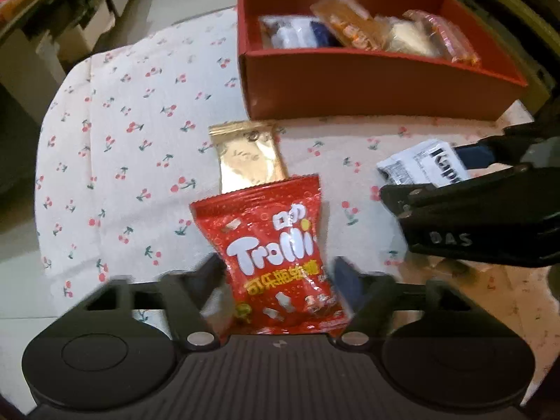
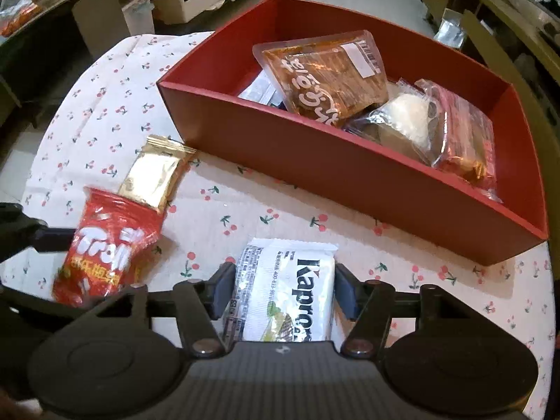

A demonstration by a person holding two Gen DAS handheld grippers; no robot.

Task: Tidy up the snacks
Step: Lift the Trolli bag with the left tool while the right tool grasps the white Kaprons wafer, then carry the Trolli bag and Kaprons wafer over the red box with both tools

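Both grippers are loaded. The left gripper (image 1: 278,280) is closed on the red Trolli bag (image 1: 269,245), pinching its lower half so the top stands free. The right gripper (image 2: 283,290) is clamped on the white Kapro wafer pack (image 2: 287,290), fingers pressing both long edges. Both packs look lifted just off the cherry-print cloth (image 2: 245,217), near the table's front edge.

The job now, by my reading, is carrying each pack over the near wall of the red box (image 2: 315,171) and letting go inside. Best to rise first: that wall stands tall and the soft bags droop, so a low pass could snag.

Beyond the Trolli bag, the gold wrapper (image 1: 248,155) lies flat on the cloth, its far end almost at the box's near-left corner, left for later.

Farther on, the box's left end shows bare floor; the middle and right are piled with an orange pouch (image 2: 325,77) and clear-wrapped snacks (image 2: 413,122). The left end is the open landing spot. The grippers sit close together, so one at a time seems wise.
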